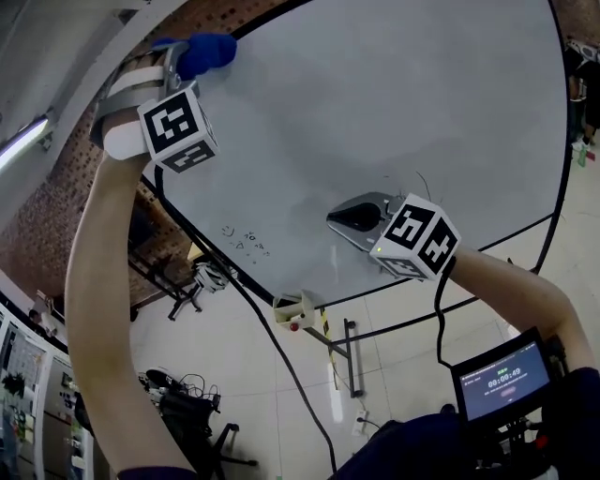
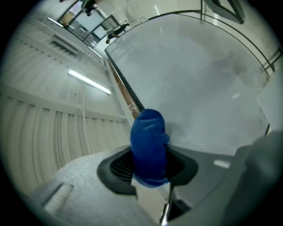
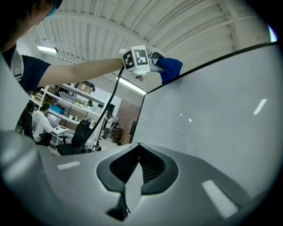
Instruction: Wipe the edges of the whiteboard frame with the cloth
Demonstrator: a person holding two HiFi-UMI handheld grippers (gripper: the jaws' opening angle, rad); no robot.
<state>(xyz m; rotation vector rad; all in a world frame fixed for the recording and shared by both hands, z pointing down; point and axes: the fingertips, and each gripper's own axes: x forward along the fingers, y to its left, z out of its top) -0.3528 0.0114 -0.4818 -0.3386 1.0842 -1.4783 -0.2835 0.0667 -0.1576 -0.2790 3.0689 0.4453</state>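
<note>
The left gripper (image 1: 185,58) pinched the blue cloth (image 1: 210,53) between its jaws at the upper corner of the whiteboard frame (image 1: 267,20). Contact with the edge appeared likely but could not be confirmed. The right gripper (image 1: 349,217) was pressed together and empty, near the board face.

Risk: the bunched cloth protruded well past the jaws. Drag along the frame could pull it free or steer it onto the board face.

The person wears a dark blue top with short sleeves (image 3: 31,70). The left gripper (image 1: 192,58) and the right gripper (image 1: 339,218) are grey. Each has a white cube (image 1: 176,128) with black square marks and a black cable (image 1: 298,389).
</note>
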